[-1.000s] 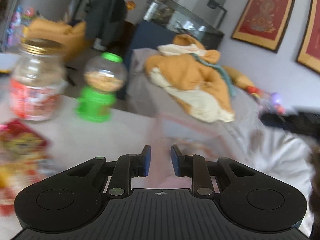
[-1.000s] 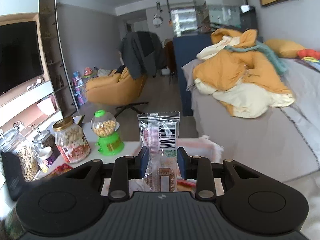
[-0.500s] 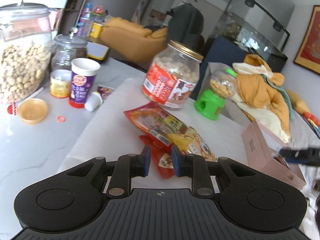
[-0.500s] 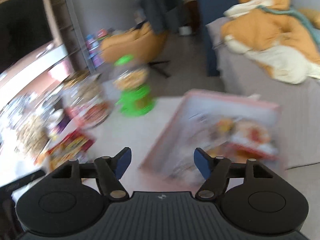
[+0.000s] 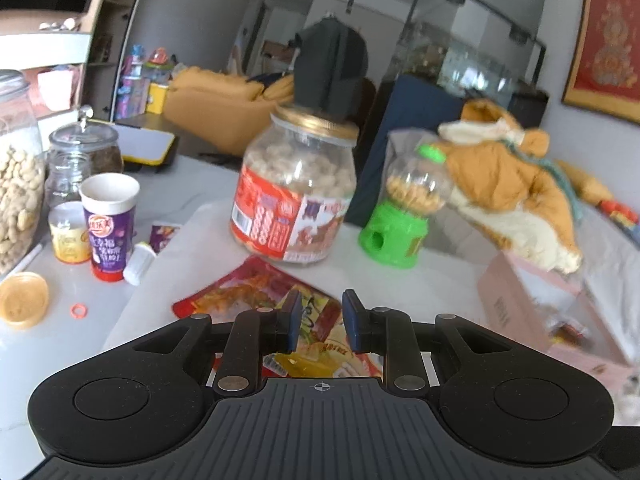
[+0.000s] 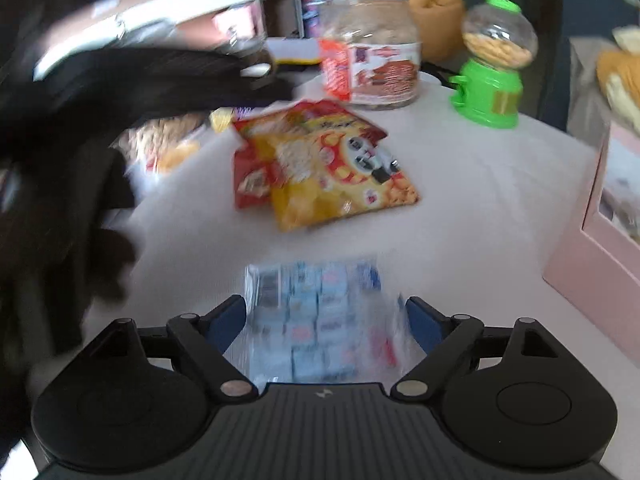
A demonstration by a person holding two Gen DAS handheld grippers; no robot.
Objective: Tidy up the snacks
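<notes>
A pile of red and yellow snack bags point(image 5: 256, 300) lies on the white table; it also shows in the right wrist view point(image 6: 320, 164). My left gripper point(image 5: 319, 322) hangs just above the pile, jaws nearly shut, with nothing between them. My right gripper point(image 6: 325, 322) is open wide, its fingers either side of a clear pack of small blue-white sweets point(image 6: 320, 320) lying on the table. A pink box point(image 5: 552, 312) holding snacks stands at the right; it also shows in the right wrist view point(image 6: 600, 224).
A peanut jar with a red label point(image 5: 296, 196), a green candy dispenser point(image 5: 404, 216), a purple cup point(image 5: 108, 224), glass jars point(image 5: 80, 160) and a yellow lid point(image 5: 22, 300) stand on the table. A sofa with an orange blanket point(image 5: 508, 184) lies behind.
My right gripper let go of the wrapped snack, opened, and swung left and down over the sweets pack. My left gripper swung from the sofa to the table and settled low over the snack bags.
</notes>
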